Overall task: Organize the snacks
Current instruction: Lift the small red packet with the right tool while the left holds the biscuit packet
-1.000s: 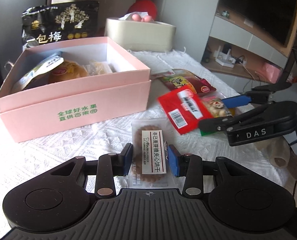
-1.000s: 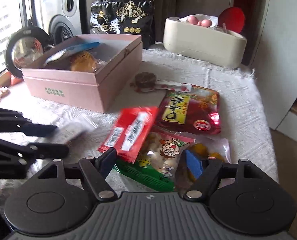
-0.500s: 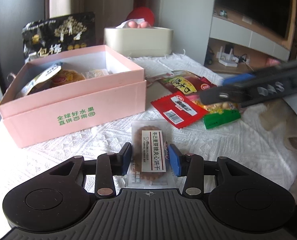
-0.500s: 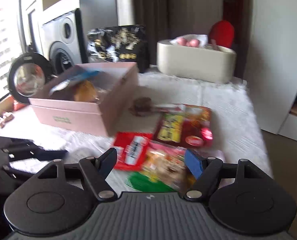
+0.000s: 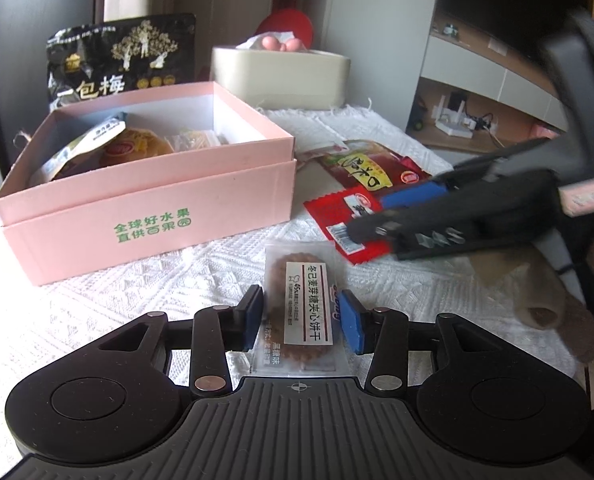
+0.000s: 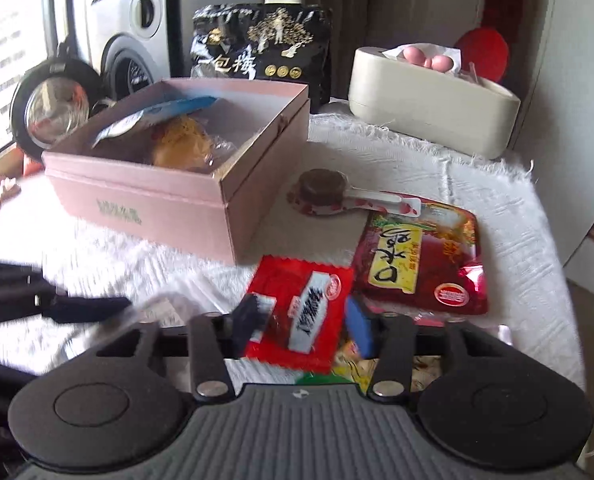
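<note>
An open pink box [image 5: 153, 208] [image 6: 185, 200] holds several wrapped snacks. My left gripper [image 5: 301, 320] is open, its pads on either side of a clear-wrapped biscuit pack [image 5: 303, 304] lying on the white tablecloth. My right gripper [image 6: 303, 326] is open around a small red packet [image 6: 305, 308] and shows in the left wrist view [image 5: 385, 216] over that packet [image 5: 337, 208]. A dark red snack bag [image 6: 421, 264] [image 5: 365, 168] lies beyond it. A green-edged pack [image 6: 353, 368] lies under the red packet.
A black plum bag [image 5: 121, 60] [image 6: 261, 52] stands behind the box. A cream tissue holder [image 5: 281, 76] [image 6: 433, 100] sits at the back. A brown sweet on a spoon wrapper [image 6: 325, 192] lies beside the box. The table's right edge [image 6: 537, 240] drops off.
My right gripper has come down and forward onto the red packet, jaws narrowing around it. My left gripper stays around the biscuit pack, raised slightly.
</note>
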A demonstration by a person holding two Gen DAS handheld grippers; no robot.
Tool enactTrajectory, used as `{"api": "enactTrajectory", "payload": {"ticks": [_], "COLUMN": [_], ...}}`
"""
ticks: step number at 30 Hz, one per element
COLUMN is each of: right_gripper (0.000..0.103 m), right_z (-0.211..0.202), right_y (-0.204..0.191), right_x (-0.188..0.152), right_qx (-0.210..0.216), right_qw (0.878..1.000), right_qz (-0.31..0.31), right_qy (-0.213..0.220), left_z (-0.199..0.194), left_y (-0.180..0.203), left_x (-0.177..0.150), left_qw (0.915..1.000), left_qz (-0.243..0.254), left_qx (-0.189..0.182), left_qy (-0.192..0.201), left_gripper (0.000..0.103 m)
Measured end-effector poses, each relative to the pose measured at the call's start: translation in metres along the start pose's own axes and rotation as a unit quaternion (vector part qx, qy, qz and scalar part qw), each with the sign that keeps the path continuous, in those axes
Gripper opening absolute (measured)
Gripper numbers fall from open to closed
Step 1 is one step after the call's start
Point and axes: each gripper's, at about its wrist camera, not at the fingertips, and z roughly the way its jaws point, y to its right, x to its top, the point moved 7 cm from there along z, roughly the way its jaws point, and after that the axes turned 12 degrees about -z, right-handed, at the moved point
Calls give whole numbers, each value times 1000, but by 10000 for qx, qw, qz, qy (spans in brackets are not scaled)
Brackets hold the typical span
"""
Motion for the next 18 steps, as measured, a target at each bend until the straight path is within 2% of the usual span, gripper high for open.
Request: {"api": "enactTrajectory", "payload": {"ticks": [3, 6, 10, 13, 14, 15, 17, 18], "right_gripper": [34, 31, 30, 33, 41, 56, 68, 69], "right_z": [-16, -29, -38, -47, -50, -52, -51, -47], "right_y": [2, 7, 27, 36, 35, 32, 26, 22], "right_x": [-14, -30, -45, -46, -44, -41, -33, -28], "right_qx": [208, 13, -407, -165, -50, 41, 146, 194], "right_qw": [9998, 9999, 9991, 9992, 9990, 9985, 9972, 9964], "right_qz": [-42, -125, 73, 371, 430, 489, 625, 713], "right_qy": [-34, -85, -124, 50, 140, 228, 385, 415], "left_z": [-1, -2, -6, -8, -7, -5, -1, -1], "left_y": [-2, -10, -21, -22, -20, -19, -18, -18], "left_x": [2, 7, 12, 16, 16, 15, 13, 12], "left_qw": [9997, 9986, 9985, 9987, 9989, 9989, 9986, 9985], "left_qz": [-49, -235, -434, -430, -370, -273, -2, 158], "left_qx": [-109, -220, 75, 67, 106, 184, 341, 371], "left_qy": [-206, -424, -330, -274, -285, -321, -395, -372], "left_gripper": [46, 46, 46, 47, 47, 47, 49, 49]}}
